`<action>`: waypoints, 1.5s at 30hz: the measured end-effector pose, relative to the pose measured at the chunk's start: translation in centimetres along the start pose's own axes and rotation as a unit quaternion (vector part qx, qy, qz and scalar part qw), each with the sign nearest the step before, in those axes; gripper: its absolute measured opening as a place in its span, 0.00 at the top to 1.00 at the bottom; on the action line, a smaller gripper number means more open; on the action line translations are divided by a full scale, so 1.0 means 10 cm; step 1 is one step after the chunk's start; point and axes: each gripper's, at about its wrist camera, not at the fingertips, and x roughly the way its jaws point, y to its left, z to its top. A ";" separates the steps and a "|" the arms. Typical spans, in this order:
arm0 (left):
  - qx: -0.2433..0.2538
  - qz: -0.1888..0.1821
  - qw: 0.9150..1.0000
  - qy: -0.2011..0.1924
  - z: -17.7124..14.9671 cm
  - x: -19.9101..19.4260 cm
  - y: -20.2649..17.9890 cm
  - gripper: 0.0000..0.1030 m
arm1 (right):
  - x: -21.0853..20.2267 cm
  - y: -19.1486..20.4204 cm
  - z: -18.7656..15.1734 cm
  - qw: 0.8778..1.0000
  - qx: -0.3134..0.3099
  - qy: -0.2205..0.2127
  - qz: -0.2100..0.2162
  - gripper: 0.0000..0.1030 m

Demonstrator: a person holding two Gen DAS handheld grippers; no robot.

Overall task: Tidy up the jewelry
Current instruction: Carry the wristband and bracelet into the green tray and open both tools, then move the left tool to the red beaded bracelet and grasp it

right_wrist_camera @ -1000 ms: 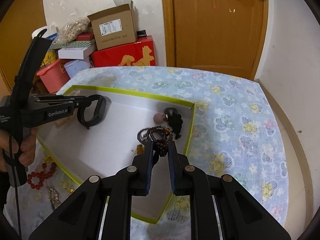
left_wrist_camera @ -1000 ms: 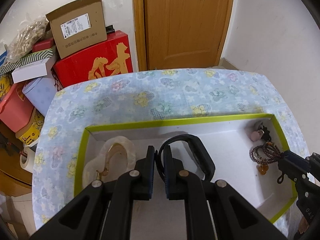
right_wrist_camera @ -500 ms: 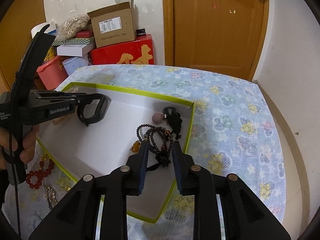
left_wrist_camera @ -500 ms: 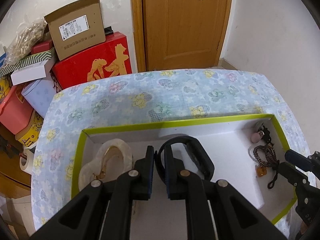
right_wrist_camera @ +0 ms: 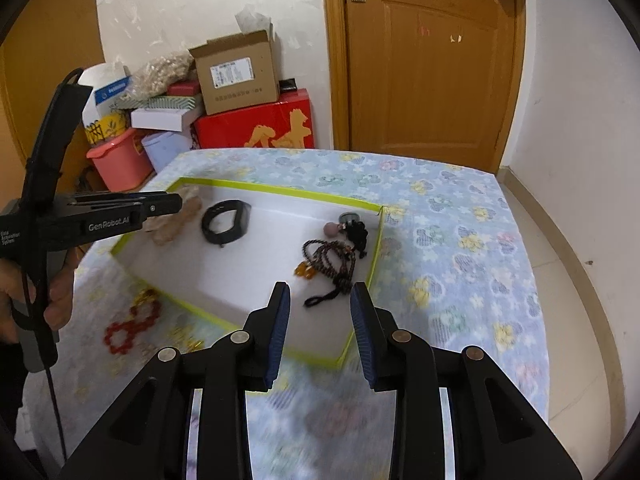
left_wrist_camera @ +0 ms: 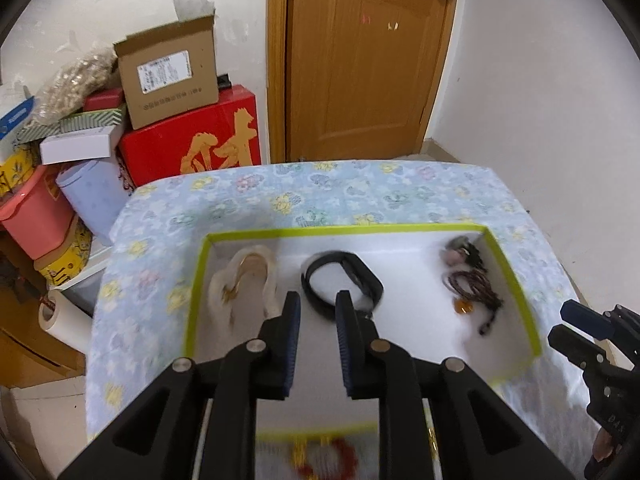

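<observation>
Floral blue cloth over the tabletop [left_wrist_camera: 360, 196], wooden door [left_wrist_camera: 360, 60] and stacked boxes [left_wrist_camera: 172, 80] behind

White tray with green rim [left_wrist_camera: 516, 292] ahead of both grippers

Left gripper [left_wrist_camera: 316, 312]: jaws parted a little, holding nothing, raised over the tray's near side. Black band [left_wrist_camera: 340, 280] flat on the tray floor just beyond and between the jaws, free of them. Pale shell-like piece [left_wrist_camera: 244, 280] beyond the left jaw

Right gripper [right_wrist_camera: 318, 304]: jaws wide apart, empty, above the tray's near corner. Dark bead strand [right_wrist_camera: 332, 260] with amber pendant lying just ahead between the jaws, not touched. Pink bead and black tassel [right_wrist_camera: 352, 230] farther ahead, by the tray's far wall

Red bead bracelet [right_wrist_camera: 132, 328] on the cloth outside the tray, left of the right jaws, blurred
</observation>
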 end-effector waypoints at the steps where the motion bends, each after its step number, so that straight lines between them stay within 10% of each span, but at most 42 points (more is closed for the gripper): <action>1: -0.001 0.000 1.000 -0.004 -0.05 -0.08 0.00 0.82 | -0.06 0.02 -0.03 1.000 -0.001 -0.002 0.001 0.69; 22: -0.021 -0.024 0.999 -0.043 -1.11 -1.21 -0.04 0.82 | -0.99 0.38 -0.76 0.999 0.001 -0.016 0.031 0.69; 45: -0.039 -0.035 0.998 -0.019 -1.47 -1.16 0.07 0.82 | -0.94 0.49 -1.11 0.997 0.007 0.018 0.068 0.69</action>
